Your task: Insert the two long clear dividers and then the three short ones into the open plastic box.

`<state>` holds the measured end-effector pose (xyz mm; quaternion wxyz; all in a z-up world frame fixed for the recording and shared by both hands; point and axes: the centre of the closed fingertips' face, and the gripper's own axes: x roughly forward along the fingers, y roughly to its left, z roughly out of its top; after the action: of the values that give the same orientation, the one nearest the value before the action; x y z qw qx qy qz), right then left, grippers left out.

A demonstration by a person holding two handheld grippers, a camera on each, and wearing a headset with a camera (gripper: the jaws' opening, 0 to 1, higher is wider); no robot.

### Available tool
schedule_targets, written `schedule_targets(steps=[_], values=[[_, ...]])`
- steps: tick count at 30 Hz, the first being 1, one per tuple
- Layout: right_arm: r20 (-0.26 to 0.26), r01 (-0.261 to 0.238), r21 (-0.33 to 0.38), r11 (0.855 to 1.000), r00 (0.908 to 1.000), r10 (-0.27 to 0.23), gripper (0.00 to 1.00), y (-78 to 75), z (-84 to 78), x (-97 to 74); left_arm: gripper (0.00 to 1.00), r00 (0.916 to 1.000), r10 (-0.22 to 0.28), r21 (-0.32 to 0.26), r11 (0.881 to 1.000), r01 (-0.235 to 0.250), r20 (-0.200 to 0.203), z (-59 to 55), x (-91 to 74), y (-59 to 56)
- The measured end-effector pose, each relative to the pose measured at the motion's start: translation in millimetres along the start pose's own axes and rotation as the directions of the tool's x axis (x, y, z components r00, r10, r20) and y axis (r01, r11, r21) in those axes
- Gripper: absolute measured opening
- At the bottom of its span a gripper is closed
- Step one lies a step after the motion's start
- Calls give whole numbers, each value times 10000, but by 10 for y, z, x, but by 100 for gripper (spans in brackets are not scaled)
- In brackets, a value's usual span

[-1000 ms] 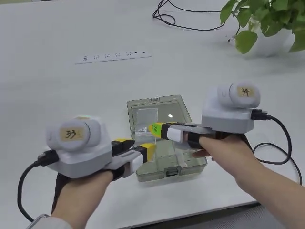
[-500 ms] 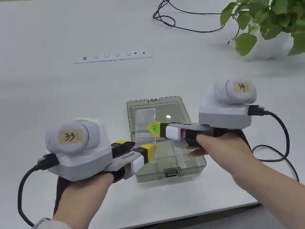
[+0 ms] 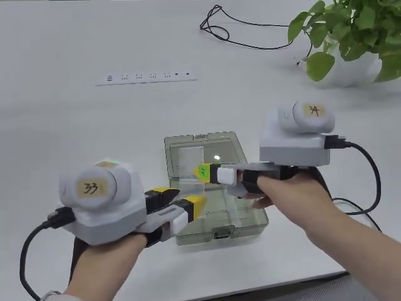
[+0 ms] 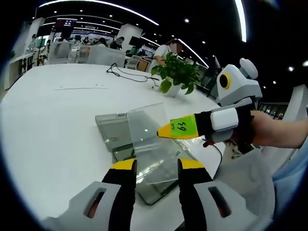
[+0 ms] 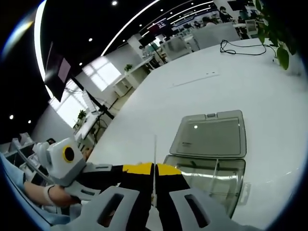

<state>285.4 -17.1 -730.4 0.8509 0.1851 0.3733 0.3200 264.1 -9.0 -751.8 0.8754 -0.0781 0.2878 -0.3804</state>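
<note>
1. Since the earlier frames the right gripper (image 3: 202, 172) has risen a touch over the box (image 3: 219, 231). The divider (image 3: 188, 162) it carries now stands more squarely upright. The box has kept its place.
2. The divider hangs above the box's left half, near where lid (image 3: 219, 147) meets tray, and sits in no slot yet. It is a thin, stiff, clear sheet, a bare line when we see it edge-on.
3. The right gripper's tongs are clamped on the sheet. The left gripper (image 4: 154, 166) waits by the tray's front left corner, tongs apart.
4. One clear partition (image 5: 216, 169) seems to stand in the tray already, so we judge most of the work is left.
5. The box is smoky, translucent and round-cornered, and lies near the bench's (image 3: 94, 138) front edge. A power strip (image 3: 147, 77) and a plant (image 3: 351, 31) sit toward the far edge.
</note>
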Motion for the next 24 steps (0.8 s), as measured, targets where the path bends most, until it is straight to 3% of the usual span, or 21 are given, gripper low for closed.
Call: schedule_targets(steps=[6,10,15,19,24], values=[[-205,344,169,9993,9992,-340,2,-90,63,-34,55,9984,-510,742,9958,528,-257,-55,-35,30],[-391,491,238,9985,9981,-482,2,-146,90,-48,70,9962,-836,846,9927,854,-248,-78,-48,61],[-495,649,141,9978,9967,-641,2,-161,153,-63,87,9922,-1050,1510,9819,1142,-673,-157,-61,78],[-824,848,336,9958,9932,-818,2,-177,179,-76,100,9872,-1379,2224,9629,1526,-803,-187,-108,45],[-1647,1216,784,9895,9805,-1074,2,-271,156,-81,100,9809,-1548,2860,9406,1828,-1180,-284,-160,75]])
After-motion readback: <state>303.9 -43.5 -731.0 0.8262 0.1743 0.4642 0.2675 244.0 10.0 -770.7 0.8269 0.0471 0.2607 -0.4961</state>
